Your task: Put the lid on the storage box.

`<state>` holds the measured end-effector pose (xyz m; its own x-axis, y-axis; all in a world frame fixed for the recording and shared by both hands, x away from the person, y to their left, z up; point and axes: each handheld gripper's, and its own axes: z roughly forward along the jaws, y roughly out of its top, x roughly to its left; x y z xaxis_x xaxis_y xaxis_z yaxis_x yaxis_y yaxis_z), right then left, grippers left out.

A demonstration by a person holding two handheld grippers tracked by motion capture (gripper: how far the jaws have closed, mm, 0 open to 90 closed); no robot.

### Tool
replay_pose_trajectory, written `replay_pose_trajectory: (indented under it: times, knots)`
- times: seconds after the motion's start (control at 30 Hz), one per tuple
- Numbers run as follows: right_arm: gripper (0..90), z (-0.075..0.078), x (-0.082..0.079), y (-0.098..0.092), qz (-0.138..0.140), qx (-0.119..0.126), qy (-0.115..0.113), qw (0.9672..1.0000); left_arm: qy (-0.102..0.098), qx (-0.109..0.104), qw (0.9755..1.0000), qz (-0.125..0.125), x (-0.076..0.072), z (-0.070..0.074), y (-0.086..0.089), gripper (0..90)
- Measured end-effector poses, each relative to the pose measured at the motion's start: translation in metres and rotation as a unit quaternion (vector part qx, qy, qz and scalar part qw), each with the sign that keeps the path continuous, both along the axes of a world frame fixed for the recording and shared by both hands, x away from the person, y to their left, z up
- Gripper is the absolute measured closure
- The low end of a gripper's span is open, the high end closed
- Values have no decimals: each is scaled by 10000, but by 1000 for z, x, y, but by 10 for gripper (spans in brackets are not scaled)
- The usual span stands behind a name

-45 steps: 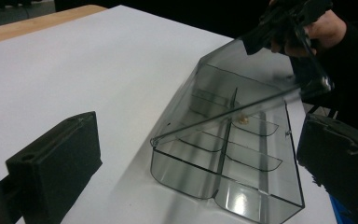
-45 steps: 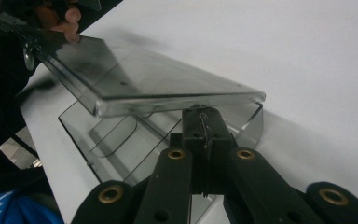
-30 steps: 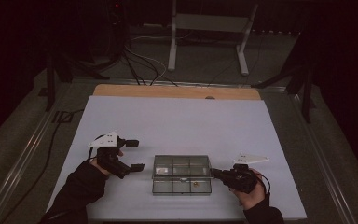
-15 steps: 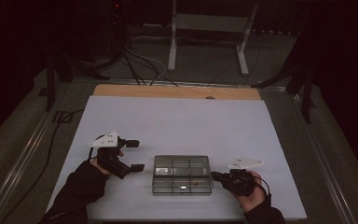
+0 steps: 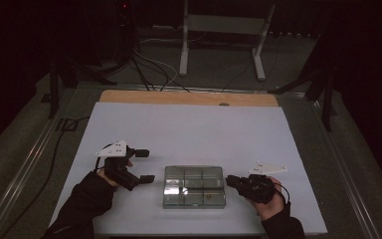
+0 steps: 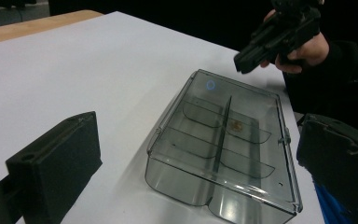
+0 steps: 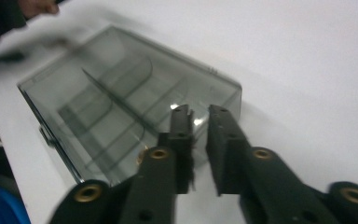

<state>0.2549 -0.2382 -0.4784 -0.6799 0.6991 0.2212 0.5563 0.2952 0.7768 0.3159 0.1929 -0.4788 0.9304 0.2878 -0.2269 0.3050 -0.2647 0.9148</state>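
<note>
Evidently little is done: the lidded clear compartment box sits closed at the white table's near edge, the left gripper wide open and empty beside it, the right gripper, jaws just parting slightly, holding nothing at its corner, apparently short of contact.

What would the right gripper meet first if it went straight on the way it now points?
Probably the clear compartment box: the right gripper points at its right end, jaws slightly parted with nothing between them. Depth is uncertain.

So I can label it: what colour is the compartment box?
Smoky grey see-through plastic box, clearest in the left gripper view.
</note>
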Motion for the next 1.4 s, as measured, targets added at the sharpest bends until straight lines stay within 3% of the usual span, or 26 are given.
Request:
replay_pose_trajectory:
  times: [0.2, 0.37, 0.5, 0.53, 0.6, 0.83, 1.27, 1.4]
  knots:
    - [503, 3, 6, -2, 160, 355, -104, 9992, 9, 7, 10000, 29, 1, -1, -1, 14]
    - [207, 7, 6, -4, 250, 658, -204, 9973, 1, 17, 10000, 39, 0, 0, 0, 14]
    - [57, 9, 7, -11, 562, 998, -121, 9934, -31, -20, 10000, 52, 0, 2, 0, 14]
    - [22, 8, 7, -12, 606, 952, -97, 9936, -42, -18, 10000, 36, -1, 2, 0, 14]
    - [14, 8, 7, -14, 657, 920, -104, 9935, -50, 4, 10000, 22, -1, 1, 1, 14]
    - [0, 0, 5, -30, 292, 632, -228, 9973, -61, 49, 10000, -15, -4, 0, 1, 14]
    - [0, -2, -4, -55, 48, 729, -342, 9967, -22, 49, 10000, -36, -3, -2, -1, 14]
    - [0, -4, -4, -55, 43, 649, -363, 9972, -26, 33, 10000, -34, -3, -2, -1, 14]
